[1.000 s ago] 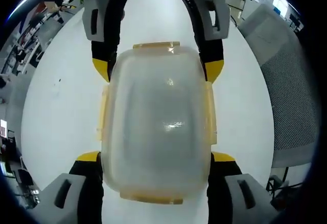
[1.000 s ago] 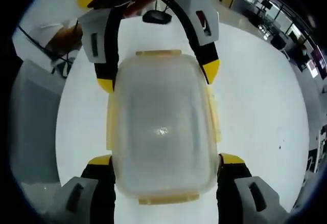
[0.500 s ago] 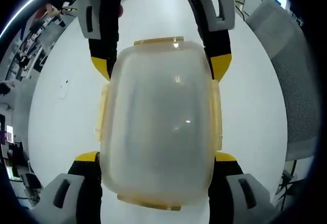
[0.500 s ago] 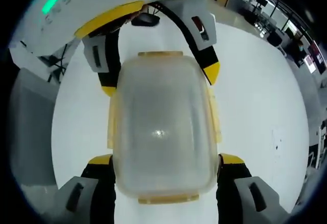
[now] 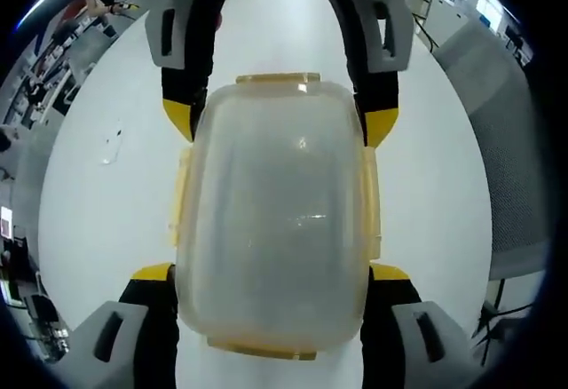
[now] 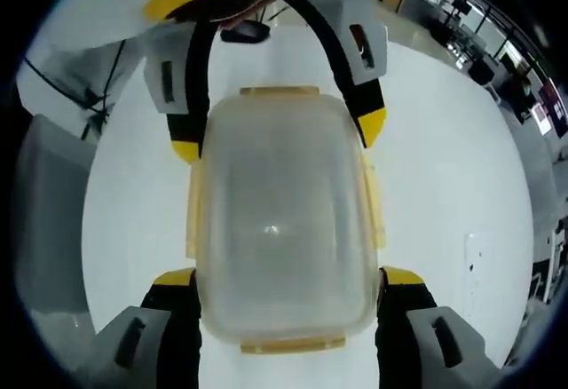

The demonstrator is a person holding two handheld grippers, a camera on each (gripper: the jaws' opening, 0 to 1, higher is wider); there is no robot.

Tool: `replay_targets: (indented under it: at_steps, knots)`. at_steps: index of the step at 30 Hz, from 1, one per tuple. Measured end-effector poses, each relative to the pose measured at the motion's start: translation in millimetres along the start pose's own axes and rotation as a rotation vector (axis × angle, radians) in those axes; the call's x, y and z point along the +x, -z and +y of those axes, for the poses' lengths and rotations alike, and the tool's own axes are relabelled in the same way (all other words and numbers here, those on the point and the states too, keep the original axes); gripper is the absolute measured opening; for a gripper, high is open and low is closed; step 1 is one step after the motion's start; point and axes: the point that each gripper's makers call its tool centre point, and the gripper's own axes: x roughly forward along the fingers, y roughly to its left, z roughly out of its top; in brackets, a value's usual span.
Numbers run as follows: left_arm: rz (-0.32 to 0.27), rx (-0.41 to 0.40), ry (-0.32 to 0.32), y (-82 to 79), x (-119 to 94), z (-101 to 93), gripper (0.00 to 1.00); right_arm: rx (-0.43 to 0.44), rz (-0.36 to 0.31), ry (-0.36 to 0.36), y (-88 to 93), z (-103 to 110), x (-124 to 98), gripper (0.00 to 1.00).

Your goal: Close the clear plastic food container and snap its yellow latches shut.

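Your left tongs [image 5: 271,273] and right tongs [image 6: 286,278] each clamp an opposite end of the frosted, round-cornered plastic container [image 5: 273,229], yellow latches [image 6: 276,92] rimming it, above the white bench [image 5: 98,202]

**Container barely shifts between the two grippers; the surroundings swing**

In the left gripper view, the clear container [image 5: 273,216] sat a little higher against the opposite claw half a second ago; now its far yellow latch [image 5: 277,79] lies lower again, close to where it lay a second ago. The right gripper [image 5: 280,123] reaching in at the far end has settled back with it. The white table [image 5: 106,202] has slid behind the jaws, a small mark on it now lying further out to the left of the claw.

In the right gripper view, the green-lit white casing beyond the left gripper [image 6: 275,131] has gone from sight.
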Motion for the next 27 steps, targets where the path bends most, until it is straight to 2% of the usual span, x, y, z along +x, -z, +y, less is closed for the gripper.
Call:
replay_targets:
  at_steps: [14,21,27]
  knots:
    - [-0.008,-0.010,-0.007,-0.7,3.3,15.2,0.86,-0.008,0.004,0.004,0.5,-18.4,2.7,0.82]
    - [-0.030,-0.017,-0.010,-1.6,4.5,16.8,0.86,-0.010,0.010,-0.001,1.1,-18.9,3.0,0.82]
    - [-0.009,-0.007,-0.017,-1.6,4.5,16.7,0.86,-0.012,0.020,-0.002,1.3,-19.2,3.1,0.82]
